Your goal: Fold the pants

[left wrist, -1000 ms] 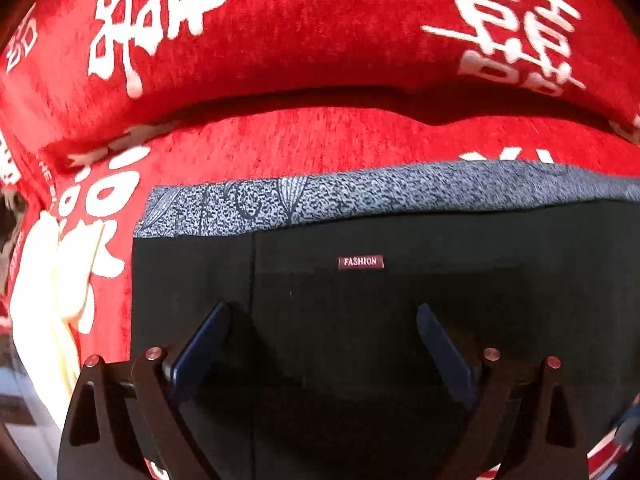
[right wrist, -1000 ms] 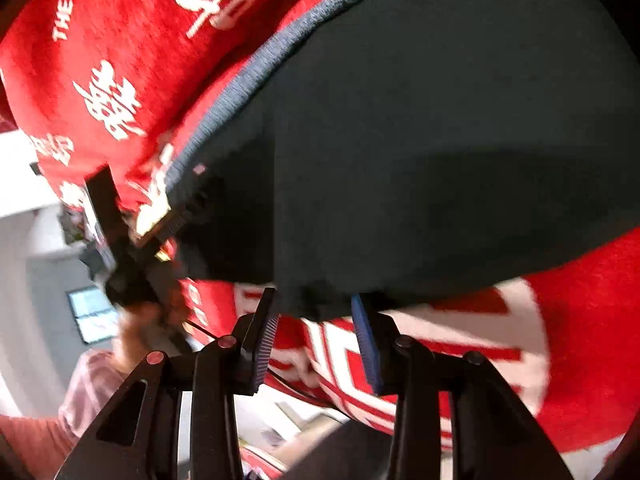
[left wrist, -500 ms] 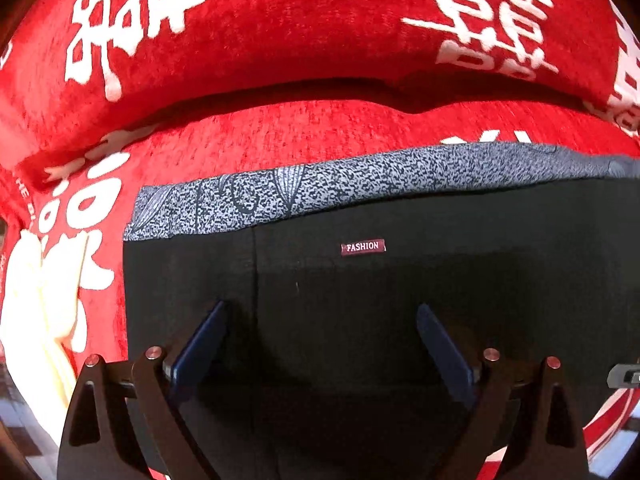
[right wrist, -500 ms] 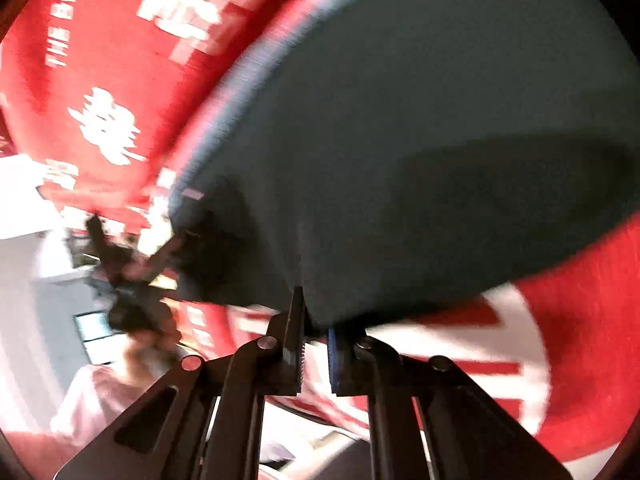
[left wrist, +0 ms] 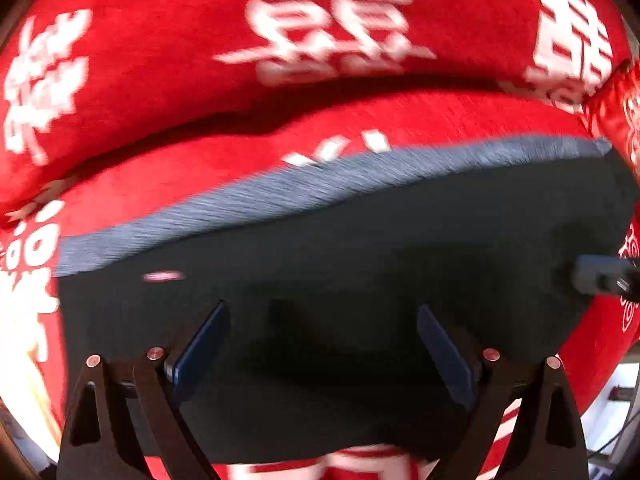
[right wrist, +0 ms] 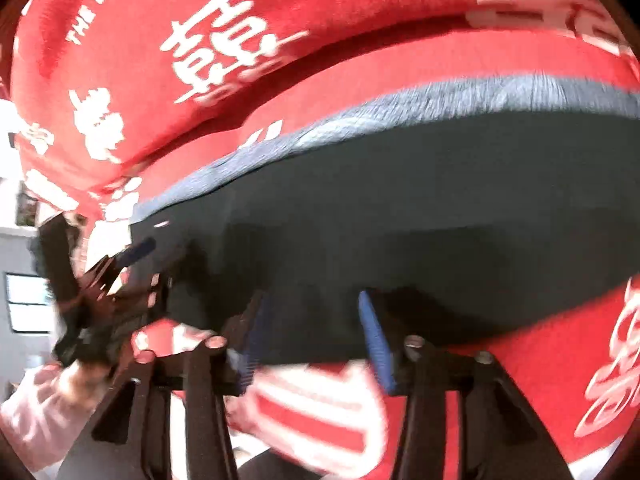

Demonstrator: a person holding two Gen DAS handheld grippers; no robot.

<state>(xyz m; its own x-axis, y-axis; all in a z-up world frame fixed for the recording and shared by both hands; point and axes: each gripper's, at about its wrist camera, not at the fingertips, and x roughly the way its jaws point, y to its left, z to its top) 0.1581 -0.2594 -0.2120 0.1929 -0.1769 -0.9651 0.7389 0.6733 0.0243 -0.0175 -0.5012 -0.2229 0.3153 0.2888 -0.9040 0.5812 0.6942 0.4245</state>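
The black pants (left wrist: 360, 264) lie folded on the red sofa seat, with a grey patterned waistband (left wrist: 320, 184) along the far edge. My left gripper (left wrist: 322, 344) is open and hovers over the near part of the pants. My right gripper (right wrist: 316, 332) is open over the pants' (right wrist: 400, 208) near edge, holding nothing. The left gripper also shows in the right wrist view (right wrist: 132, 256) at the pants' left end. The right gripper's tip shows at the right edge of the left wrist view (left wrist: 600, 280).
The red sofa seat (left wrist: 200, 168) and back cushion (left wrist: 160, 48) with white characters surround the pants. A small red cushion (left wrist: 624, 100) sits at the far right. The sofa's front edge (right wrist: 320, 412) is just below the grippers.
My right gripper closed on the pants' near edge, then opened and let go. Both wrist views have swung sideways. The left gripper stayed open.
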